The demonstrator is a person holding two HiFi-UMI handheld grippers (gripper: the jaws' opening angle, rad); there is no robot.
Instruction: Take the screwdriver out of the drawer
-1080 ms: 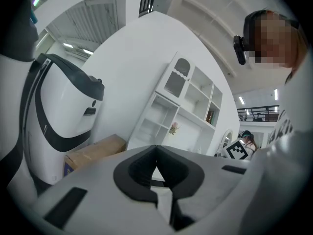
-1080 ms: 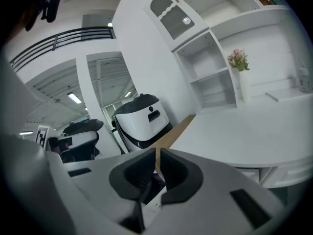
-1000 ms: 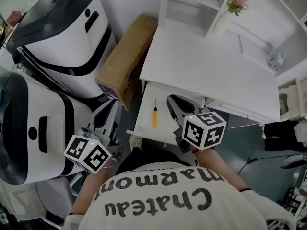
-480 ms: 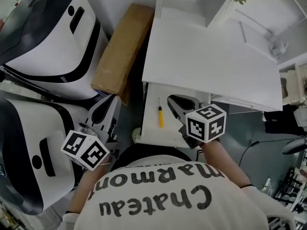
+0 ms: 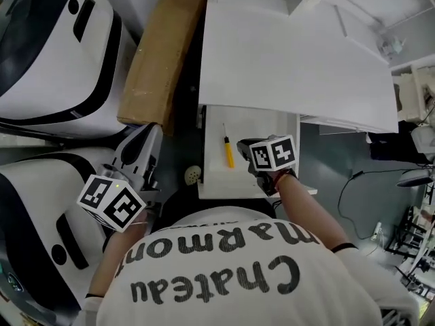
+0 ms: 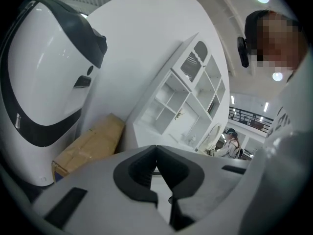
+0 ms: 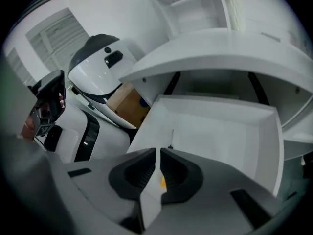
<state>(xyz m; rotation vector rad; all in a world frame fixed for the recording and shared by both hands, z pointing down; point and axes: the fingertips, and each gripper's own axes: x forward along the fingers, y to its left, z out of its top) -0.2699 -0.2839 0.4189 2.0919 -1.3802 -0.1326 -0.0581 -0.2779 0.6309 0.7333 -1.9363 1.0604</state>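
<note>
Your left tongs: closed, empty, held well left of the open drawer. Your right tongs: closed, empty, inside the drawer, tips just beside the screwdriver. The screwdriver lies flat on the drawer floor, below the desk.

The drawer looks smooth and matt, the screwdriver plastic-handled, the box cardboard.

Right gripper, fingers together, hovers over the screwdriver lying in the open drawer.
</note>
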